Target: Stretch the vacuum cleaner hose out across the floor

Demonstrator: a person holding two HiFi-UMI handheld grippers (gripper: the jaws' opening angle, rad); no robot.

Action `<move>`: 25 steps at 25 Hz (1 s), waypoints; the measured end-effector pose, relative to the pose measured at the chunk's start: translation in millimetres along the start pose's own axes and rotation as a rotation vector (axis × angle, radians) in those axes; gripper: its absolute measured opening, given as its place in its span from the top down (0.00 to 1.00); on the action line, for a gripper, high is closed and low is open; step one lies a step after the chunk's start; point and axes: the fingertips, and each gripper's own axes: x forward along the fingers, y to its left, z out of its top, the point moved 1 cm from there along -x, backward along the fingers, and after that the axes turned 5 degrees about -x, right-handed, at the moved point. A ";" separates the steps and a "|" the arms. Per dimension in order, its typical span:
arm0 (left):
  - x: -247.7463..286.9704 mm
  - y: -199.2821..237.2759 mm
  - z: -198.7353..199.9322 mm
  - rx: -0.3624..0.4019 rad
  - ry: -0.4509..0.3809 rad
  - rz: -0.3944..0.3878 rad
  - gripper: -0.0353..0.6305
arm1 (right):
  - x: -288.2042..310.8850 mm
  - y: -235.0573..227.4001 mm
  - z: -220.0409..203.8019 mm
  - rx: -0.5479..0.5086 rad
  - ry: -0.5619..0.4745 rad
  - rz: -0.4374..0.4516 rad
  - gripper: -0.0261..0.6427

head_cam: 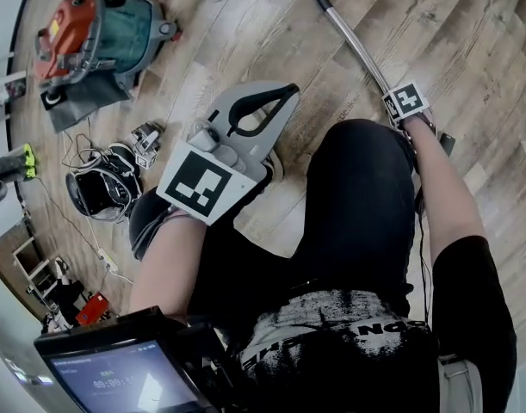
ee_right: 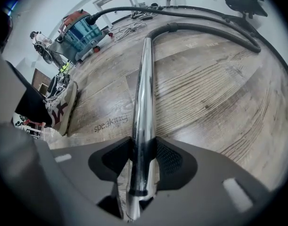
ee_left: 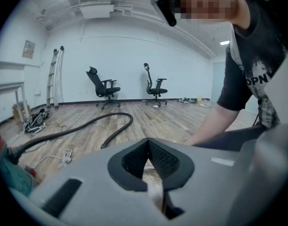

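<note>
Wand (ee_right: 143, 98) lengthwise along right claw (ee_right: 142, 149)

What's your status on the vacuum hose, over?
Left gripper shut, empty. Right gripper shut on metal wand. Hose lies looped, not yet straight. White cord bundle beside it.

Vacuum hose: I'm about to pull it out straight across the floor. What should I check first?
1. Right gripper holds the metal tube: ok, clamped on both sides.
2. Left gripper free: ok, shut with nothing in it.
3. Hose joined to the vacuum cleaner: ok, it looks plugged into the top.
4. Hose lying straight: not ok, it bends back in a loop.
5. Vacuum cleaner stays put when pulled: cannot tell.
</note>
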 end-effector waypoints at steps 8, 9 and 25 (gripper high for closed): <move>72.9 51.4 -44.0 -0.281 0.054 -0.028 0.82 | -45.7 -12.4 5.9 -0.033 -0.015 -0.015 0.73; 89.1 53.9 -55.1 -0.329 0.072 -0.030 0.81 | -48.9 -14.4 3.1 -0.045 -0.006 -0.023 0.73; 220.3 14.7 -242.3 -1.019 0.191 -0.108 0.62 | -24.8 -13.6 -36.5 -0.029 0.015 -0.001 0.73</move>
